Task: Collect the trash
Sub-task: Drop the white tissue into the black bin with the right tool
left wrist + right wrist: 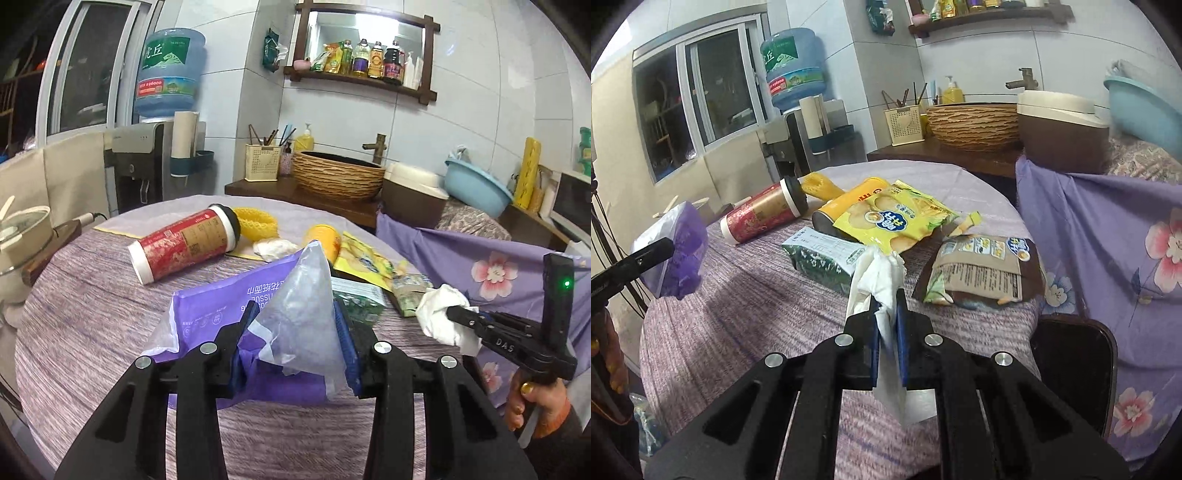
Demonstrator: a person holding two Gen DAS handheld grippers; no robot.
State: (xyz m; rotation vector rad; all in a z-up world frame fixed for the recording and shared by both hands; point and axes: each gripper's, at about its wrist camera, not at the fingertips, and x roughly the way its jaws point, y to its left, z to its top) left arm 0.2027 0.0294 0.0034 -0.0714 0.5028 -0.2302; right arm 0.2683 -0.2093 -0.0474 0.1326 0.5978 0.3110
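In the left wrist view my left gripper is shut on a purple-and-clear plastic tissue wrapper, held above the round table. My right gripper is shut on a crumpled white tissue, also lifted off the cloth. Each wrist view shows the other tool: the right gripper with its tissue, the left gripper with the wrapper. On the table lie a red paper cup, a yellow can, a yellow chip bag, a green pack and a brown snack bag.
A yellow mesh ring and another white tissue wad lie at the table's far side. A pot sits at the left edge. Purple floral cloth drapes at the right, with a dark chair below. A water dispenser stands behind.
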